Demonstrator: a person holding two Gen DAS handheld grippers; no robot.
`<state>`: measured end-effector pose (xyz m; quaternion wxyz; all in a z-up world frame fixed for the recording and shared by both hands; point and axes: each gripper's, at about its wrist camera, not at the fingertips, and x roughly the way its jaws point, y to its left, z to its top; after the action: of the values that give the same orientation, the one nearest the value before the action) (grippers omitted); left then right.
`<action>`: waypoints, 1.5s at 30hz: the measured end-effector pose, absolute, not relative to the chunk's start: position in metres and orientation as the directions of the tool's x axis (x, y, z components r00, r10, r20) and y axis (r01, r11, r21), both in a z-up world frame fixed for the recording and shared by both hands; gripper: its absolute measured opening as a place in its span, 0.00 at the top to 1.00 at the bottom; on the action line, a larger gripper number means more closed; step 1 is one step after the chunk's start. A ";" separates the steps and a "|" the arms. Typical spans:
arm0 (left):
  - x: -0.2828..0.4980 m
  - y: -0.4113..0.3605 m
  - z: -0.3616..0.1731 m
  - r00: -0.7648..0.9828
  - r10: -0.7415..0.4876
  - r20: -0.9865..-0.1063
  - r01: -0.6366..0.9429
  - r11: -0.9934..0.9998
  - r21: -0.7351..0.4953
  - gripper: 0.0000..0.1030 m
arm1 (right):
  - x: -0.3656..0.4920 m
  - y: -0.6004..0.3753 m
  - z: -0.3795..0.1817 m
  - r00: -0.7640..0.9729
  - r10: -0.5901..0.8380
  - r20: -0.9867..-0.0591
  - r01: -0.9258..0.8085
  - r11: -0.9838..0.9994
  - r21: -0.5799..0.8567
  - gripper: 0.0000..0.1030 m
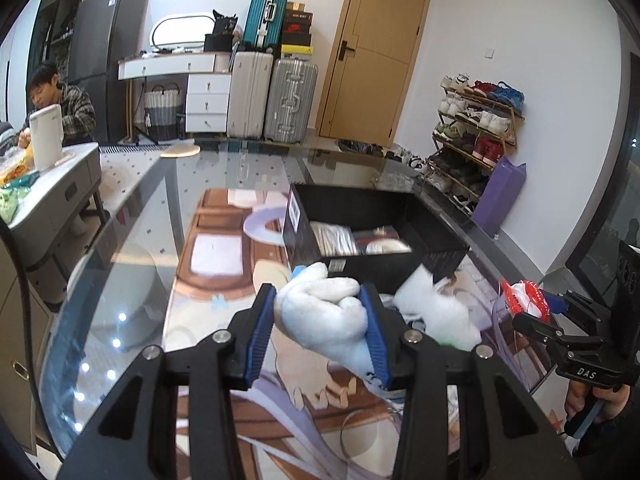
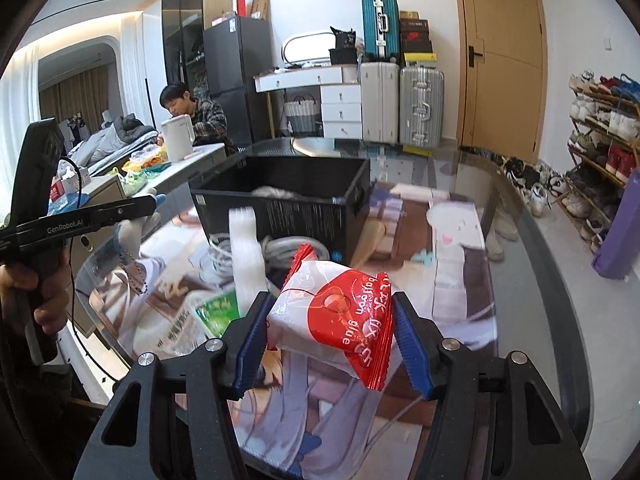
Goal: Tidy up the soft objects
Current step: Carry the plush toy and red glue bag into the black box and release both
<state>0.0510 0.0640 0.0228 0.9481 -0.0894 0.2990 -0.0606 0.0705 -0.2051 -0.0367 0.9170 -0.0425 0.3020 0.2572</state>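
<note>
Left gripper (image 1: pixel 322 334): low centre of the left wrist view, blue pads clamped on a white plush toy (image 1: pixel 320 316), lifted clear of the mat.
Right gripper (image 2: pixel 332 344): low centre of the right wrist view, pads pressed against both sides of a red-and-white packet (image 2: pixel 340 312), held above the mat; seen too at the right edge of the left wrist view with the packet in it.
Hands: one hand (image 2: pixel 24 292) wrapped around the left gripper's handle at the left edge of the right wrist view.
Printed mat (image 1: pixel 224 264): spread over the glass table (image 1: pixel 132 264) under both grippers; bare stretch on its left half in the left wrist view.
Loose items on mat: white fluffy piece (image 1: pixel 436 312) just right of the plush toy; green-and-white pouch (image 2: pixel 216 312) and a coil of white cable (image 2: pixel 276 248) just beyond the right gripper, near the box front.
Black box (image 1: pixel 360 204): centre of both views, open-topped, standing on the mat beyond the grippers; inside, white folded pieces, a dark red item and a pale round one, side by side.
Table edge: curved glass rim running down the right side of the right wrist view; open floor beyond it.
Far room: seated person (image 2: pixel 188 108) at a side table, upper left; suitcases (image 1: pixel 272 100) and a wooden door (image 1: pixel 376 52) against the back wall; shoe rack (image 1: pixel 476 128) at right.
</note>
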 end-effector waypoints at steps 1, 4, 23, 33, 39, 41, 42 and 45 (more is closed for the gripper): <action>0.052 0.063 0.026 0.819 -0.163 -0.551 0.061 0.978 -0.199 0.60 | 0.072 -0.203 -0.033 0.686 0.453 -0.569 -0.505 0.860 0.076 0.41; 0.056 0.060 0.035 0.834 -0.145 -0.532 0.059 0.983 -0.175 0.60 | 0.075 -0.198 -0.021 0.691 0.468 -0.551 -0.524 0.849 0.064 0.41; 0.097 0.042 0.063 0.872 -0.122 -0.475 0.073 0.990 -0.119 0.60 | 0.116 -0.167 0.018 0.676 0.538 -0.504 -0.596 0.801 0.055 0.41; 0.124 0.033 0.069 0.873 -0.126 -0.472 0.092 0.991 -0.093 0.60 | 0.143 -0.158 0.017 0.659 0.555 -0.507 -0.616 0.786 0.060 0.41; 0.143 0.028 0.067 0.866 -0.131 -0.482 0.101 0.991 -0.088 0.60 | 0.160 -0.151 0.018 0.652 0.556 -0.515 -0.621 0.782 0.058 0.41; 0.148 0.026 0.066 0.864 -0.132 -0.486 0.102 0.991 -0.088 0.60 | 0.164 -0.148 0.016 0.647 0.556 -0.521 -0.624 0.780 0.058 0.41; 0.151 0.025 0.065 0.862 -0.133 -0.488 0.103 0.991 -0.088 0.60 | 0.166 -0.147 0.016 0.646 0.556 -0.523 -0.624 0.779 0.057 0.41; 0.158 0.024 0.061 0.861 -0.130 -0.492 0.103 0.991 -0.082 0.60 | 0.174 -0.144 0.013 0.639 0.557 -0.531 -0.628 0.776 0.058 0.41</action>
<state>0.1585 0.0236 0.0610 0.9642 -0.0264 0.2569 -0.0602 0.1743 -0.1436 0.0129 0.9029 -0.0661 0.2699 0.3281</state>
